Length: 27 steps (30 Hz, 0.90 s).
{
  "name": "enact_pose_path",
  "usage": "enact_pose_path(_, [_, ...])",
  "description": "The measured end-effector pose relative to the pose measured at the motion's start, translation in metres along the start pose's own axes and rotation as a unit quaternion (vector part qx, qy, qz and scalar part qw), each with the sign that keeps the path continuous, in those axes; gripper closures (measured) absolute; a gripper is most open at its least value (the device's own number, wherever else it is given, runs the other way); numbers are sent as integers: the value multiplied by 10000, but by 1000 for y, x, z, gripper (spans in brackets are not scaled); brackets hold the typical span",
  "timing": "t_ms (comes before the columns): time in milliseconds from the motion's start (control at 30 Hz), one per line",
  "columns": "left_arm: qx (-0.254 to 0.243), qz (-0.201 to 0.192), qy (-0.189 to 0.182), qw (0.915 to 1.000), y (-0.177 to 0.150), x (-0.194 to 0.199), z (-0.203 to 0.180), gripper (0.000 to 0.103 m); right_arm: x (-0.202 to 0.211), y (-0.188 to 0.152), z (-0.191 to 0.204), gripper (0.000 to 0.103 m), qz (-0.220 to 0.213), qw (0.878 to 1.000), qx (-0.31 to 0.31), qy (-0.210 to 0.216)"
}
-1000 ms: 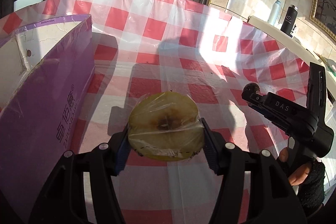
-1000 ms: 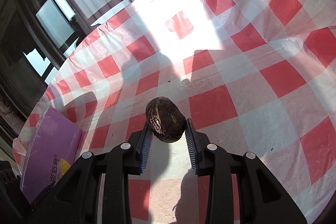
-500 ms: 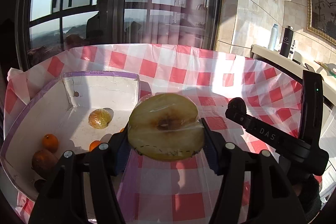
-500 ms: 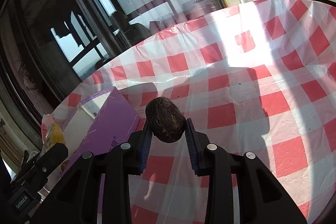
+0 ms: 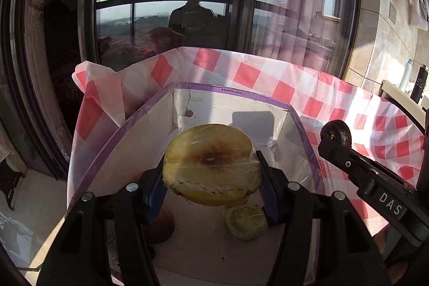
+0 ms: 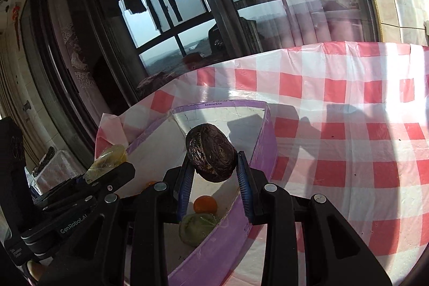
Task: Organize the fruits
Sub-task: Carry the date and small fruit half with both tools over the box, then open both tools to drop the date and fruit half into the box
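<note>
My left gripper [image 5: 211,178] is shut on a plastic-wrapped yellow apple half [image 5: 211,165] and holds it over the inside of the purple box [image 5: 230,94]. My right gripper [image 6: 213,176] is shut on a dark brown wrinkled fruit [image 6: 210,153] and holds it above the box's right wall [image 6: 261,149]. The right gripper and its dark fruit [image 5: 336,133] also show at the right of the left wrist view. Inside the box lie a green kiwi half [image 5: 245,223], a reddish fruit [image 5: 161,227] and a small orange [image 6: 205,204].
The box stands at the left end of a table under a red-and-white checked cloth [image 6: 348,141]. Dark windows [image 5: 161,18] lie just beyond the table. Two bottles [image 5: 418,83] stand on a counter at the far right.
Both grippers have lifted and swung left from the open cloth to over the purple box, each still holding its fruit. The box's inside has come into view.
</note>
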<state>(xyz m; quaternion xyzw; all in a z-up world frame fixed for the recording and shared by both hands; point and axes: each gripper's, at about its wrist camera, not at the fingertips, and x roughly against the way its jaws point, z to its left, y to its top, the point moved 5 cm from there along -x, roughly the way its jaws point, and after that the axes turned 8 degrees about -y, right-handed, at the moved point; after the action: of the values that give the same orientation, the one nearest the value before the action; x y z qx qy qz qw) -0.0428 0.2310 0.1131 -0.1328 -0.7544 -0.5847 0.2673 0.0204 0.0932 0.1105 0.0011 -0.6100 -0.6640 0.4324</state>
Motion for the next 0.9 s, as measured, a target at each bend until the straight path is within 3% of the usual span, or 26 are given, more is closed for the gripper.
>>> enact_pose_path(200, [4,828,283,9962,-6,-28,37,43,-45,-7,35,71,792,9897,1074,-516])
enact_pose_path(467, [-289,1334,199,9904,-12,-46,35,43,-90,-20,40,71,1723,9610,1916,-1008])
enact_pose_path(567, [-301,1512,128,9880,-15,-49,34,43,-98,-24,42,71,1844,9478,2273,-1266])
enact_pose_path(733, [-382,1728,137,9841,-19,-53,29,43,-103,-26,42,70,2028,9382,2448,-1370])
enact_pose_path(900, [-321,1822,76,9827,-20,-55,30,43,-108,-23,41,68,2069,9374,2446,-1364])
